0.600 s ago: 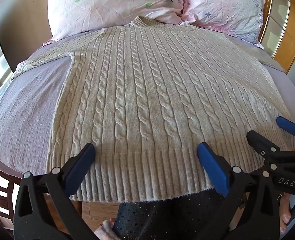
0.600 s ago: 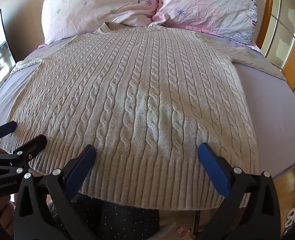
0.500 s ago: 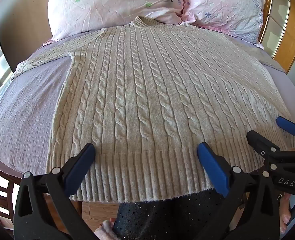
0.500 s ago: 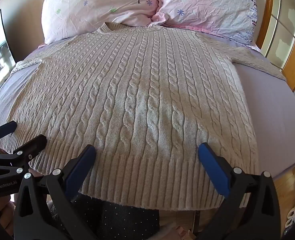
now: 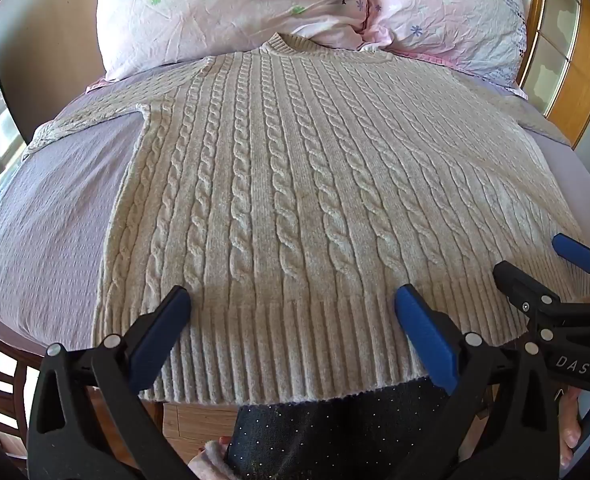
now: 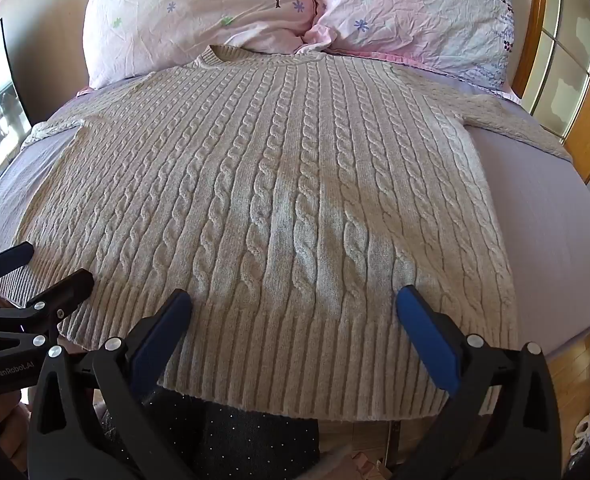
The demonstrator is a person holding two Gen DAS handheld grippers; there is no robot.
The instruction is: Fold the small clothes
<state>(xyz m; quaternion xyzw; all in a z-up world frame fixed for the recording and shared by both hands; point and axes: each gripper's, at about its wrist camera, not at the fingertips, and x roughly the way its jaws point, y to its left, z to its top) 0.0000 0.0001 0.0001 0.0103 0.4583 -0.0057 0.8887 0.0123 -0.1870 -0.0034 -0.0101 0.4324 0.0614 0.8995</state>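
A cream cable-knit sweater [image 5: 295,184] lies flat and spread out on the lilac bed sheet [image 5: 51,216], collar toward the pillows, ribbed hem hanging over the near bed edge. It also fills the right wrist view [image 6: 287,200]. My left gripper [image 5: 293,304] is open and empty, hovering just above the hem toward its left side. My right gripper [image 6: 295,304] is open and empty above the hem toward its right side. Each gripper shows in the other's view: the right one [image 5: 543,268] at the right edge, the left one [image 6: 51,264] at the left edge.
Two pink flowered pillows [image 5: 235,12] [image 6: 415,12] lean at the head of the bed. A wooden framed cabinet [image 6: 563,80] stands at the right. The person's dark dotted trousers [image 5: 335,432] and wooden floor [image 5: 199,420] show below the hem.
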